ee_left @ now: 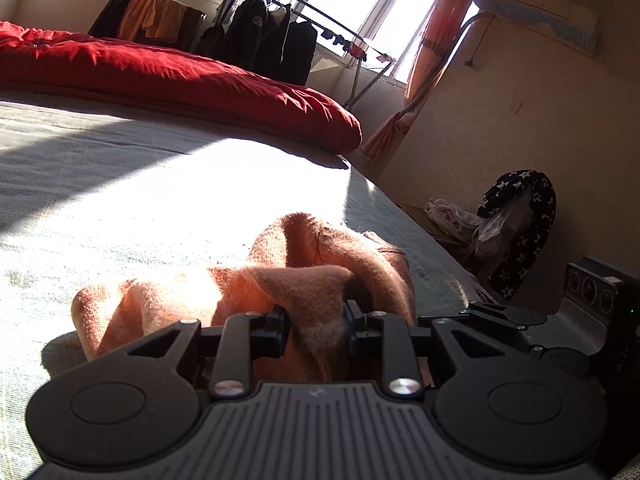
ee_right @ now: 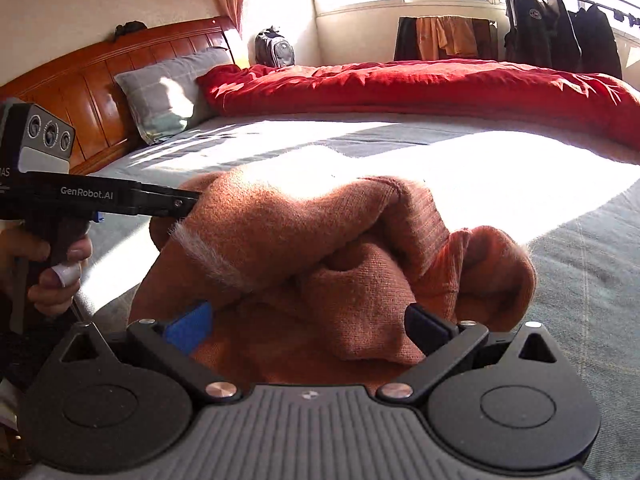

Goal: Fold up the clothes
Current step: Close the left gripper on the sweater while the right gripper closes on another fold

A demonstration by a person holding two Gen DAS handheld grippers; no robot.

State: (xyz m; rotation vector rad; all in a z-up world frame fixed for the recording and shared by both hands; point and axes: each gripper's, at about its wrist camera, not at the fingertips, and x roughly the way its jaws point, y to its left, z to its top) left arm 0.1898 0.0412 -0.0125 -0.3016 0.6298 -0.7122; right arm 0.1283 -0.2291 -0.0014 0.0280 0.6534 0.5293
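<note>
An orange knitted garment point(ee_left: 304, 276) lies crumpled in a heap on the grey-green bed sheet point(ee_left: 120, 200). In the left wrist view my left gripper point(ee_left: 318, 328) is shut on a fold at the near edge of the heap, with fabric pinched between its pads. The right wrist view shows the same garment point(ee_right: 320, 240), and my left gripper point(ee_right: 192, 202) enters its left side, held by a hand point(ee_right: 52, 272). My right gripper point(ee_right: 306, 328) stands open and wide. The cloth bulges between its blue and black pads, which do not press on it.
A red duvet point(ee_right: 400, 84) runs along the far side of the bed, with a grey pillow point(ee_right: 168, 92) against the wooden headboard point(ee_right: 80, 80). Beyond the bed stands a drying rack with dark jackets point(ee_left: 272, 36). A chair draped in star-patterned cloth point(ee_left: 520, 224) stands by the bed's right edge.
</note>
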